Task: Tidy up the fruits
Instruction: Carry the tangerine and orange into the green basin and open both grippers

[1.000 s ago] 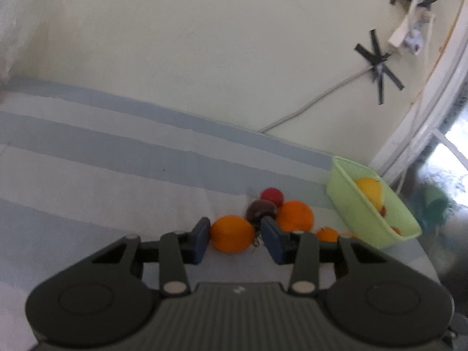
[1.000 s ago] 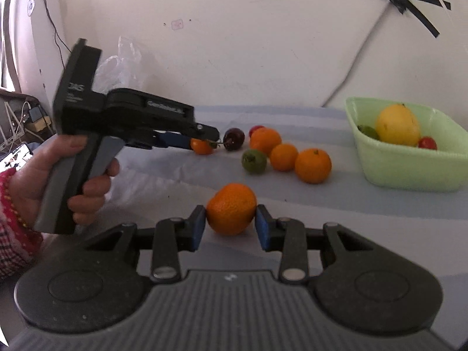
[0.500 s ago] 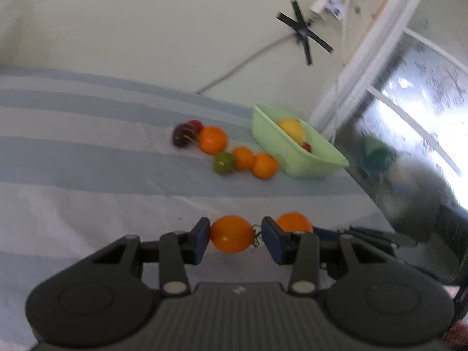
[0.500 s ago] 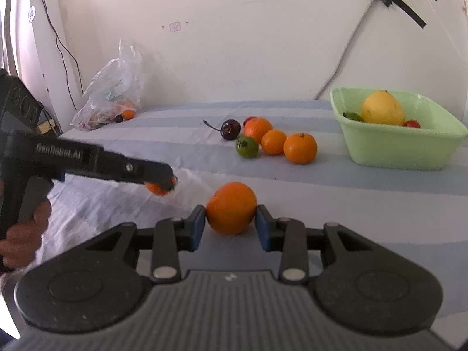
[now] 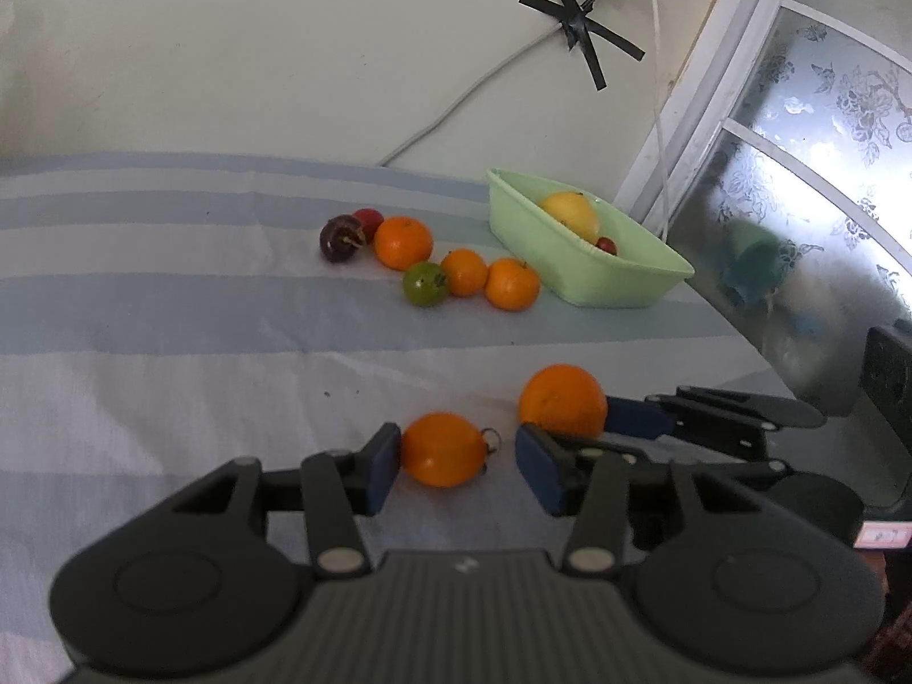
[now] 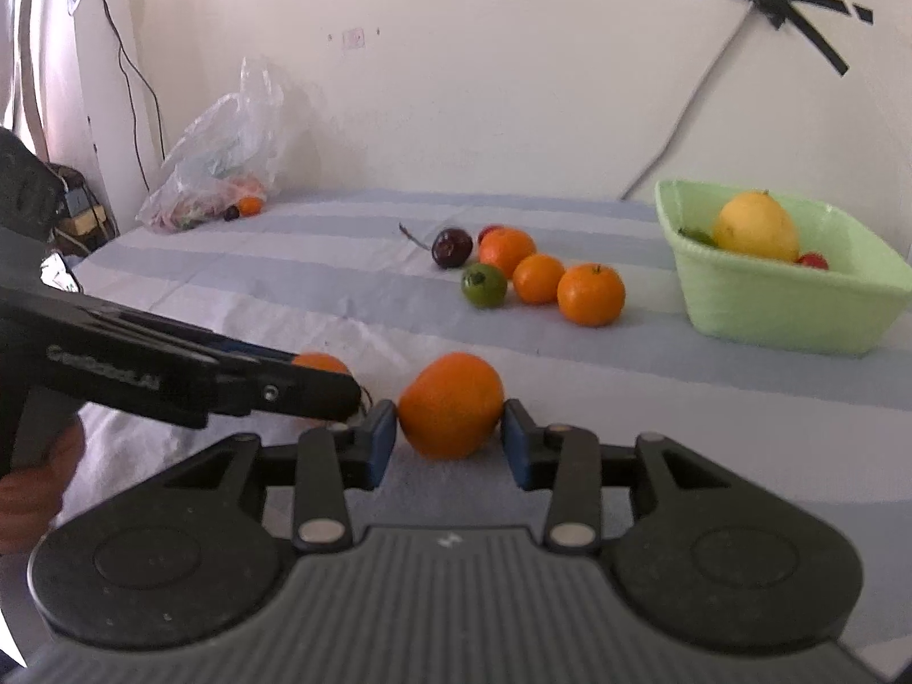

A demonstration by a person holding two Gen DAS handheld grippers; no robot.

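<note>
My left gripper [image 5: 456, 464] is open. A small orange fruit with a stem [image 5: 442, 449] lies on the striped cloth against its left pad, with a gap to the right pad. My right gripper [image 6: 450, 439] is shut on a larger orange [image 6: 451, 404], also seen in the left wrist view [image 5: 561, 400]. Further back lies a cluster: a dark cherry [image 5: 340, 238], several oranges [image 5: 403, 241] and a green fruit [image 5: 424, 284]. A green basket [image 5: 575, 271] holds a yellow fruit [image 5: 570, 214] and a small red one.
The striped cloth [image 5: 171, 313] covers the surface up to the wall. A plastic bag with fruit [image 6: 219, 182] lies at the far left by the wall. A window and a cable run along the right side. The left gripper's body [image 6: 171, 376] reaches in beside my right gripper.
The left gripper carried the small orange fruit back from the cluster, lowered it beside the right gripper's orange, and its jaws have opened. The right gripper has kept its hold.
</note>
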